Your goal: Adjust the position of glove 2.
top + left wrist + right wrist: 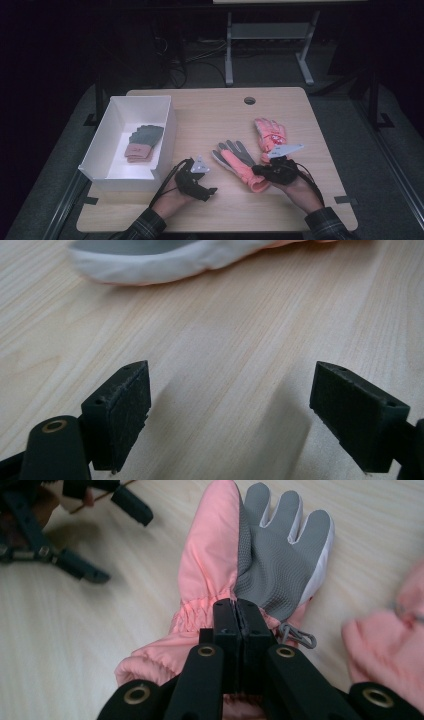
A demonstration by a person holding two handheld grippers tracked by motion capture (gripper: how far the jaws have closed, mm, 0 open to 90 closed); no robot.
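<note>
A pink glove with a grey palm [234, 157] lies palm up on the wooden table [200, 115], fingers pointing away. My right gripper [261, 171] is at its wrist. In the right gripper view its jaws [237, 606] are pressed together on the glove [270, 555], just above the gathered cuff. My left gripper [207, 191] rests to the left of the glove, apart from it. Its jaws [230, 390] stand wide open over bare wood, and the glove's white edge [150, 262] lies further ahead.
A second pink glove [270, 132] lies just beyond the right gripper, and its edge [385, 645] is beside my jaws. A white box [95, 150] at the left holds a grey and pink glove [142, 142]. A cable hole [249, 100] is near the far edge.
</note>
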